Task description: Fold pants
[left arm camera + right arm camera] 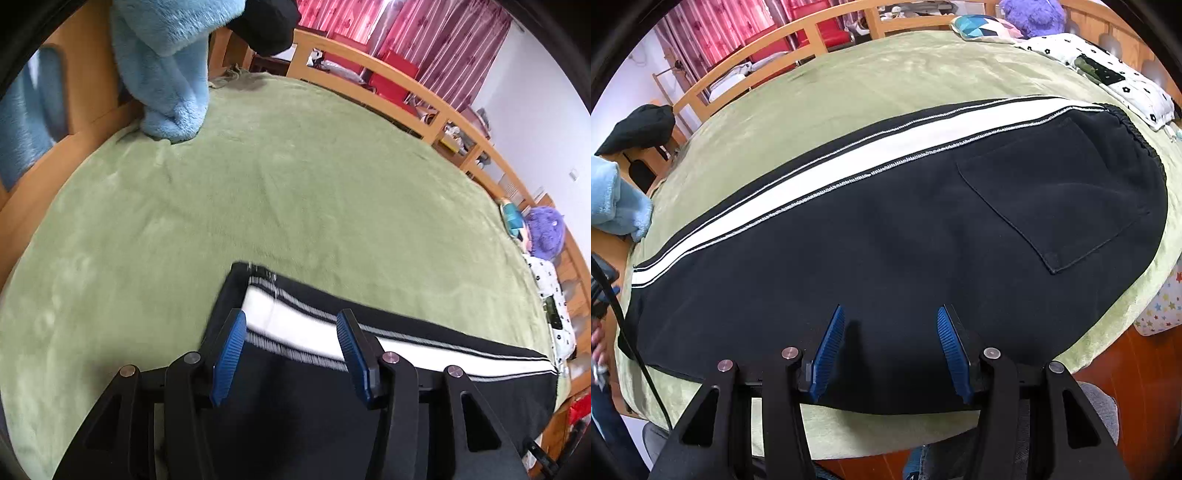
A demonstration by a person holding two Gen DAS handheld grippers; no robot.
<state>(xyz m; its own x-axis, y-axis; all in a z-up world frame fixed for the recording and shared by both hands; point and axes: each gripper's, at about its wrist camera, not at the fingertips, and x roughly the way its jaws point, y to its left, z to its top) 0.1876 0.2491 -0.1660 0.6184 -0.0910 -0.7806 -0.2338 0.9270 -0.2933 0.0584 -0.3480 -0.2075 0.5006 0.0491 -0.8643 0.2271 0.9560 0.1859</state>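
Black pants [886, 251] with a white side stripe lie flat on a green blanket [871, 77], folded leg on leg, waistband to the right, back pocket [1056, 206] up. My right gripper [890, 314] is open and empty, over the pants' near edge around mid-length. In the left wrist view the pants' cuff end [258, 291] shows with its white stripe. My left gripper [291, 321] is open, just above the leg near the cuff, holding nothing.
A light blue fleece [166, 70] and a black garment [266, 22] hang at the bed's far end. A wooden bed rail [406, 92] runs along the far side. A patterned pillow [1108, 70] and purple plush [1034, 14] lie beyond the waistband. Red-brown floor [1145, 369] shows below.
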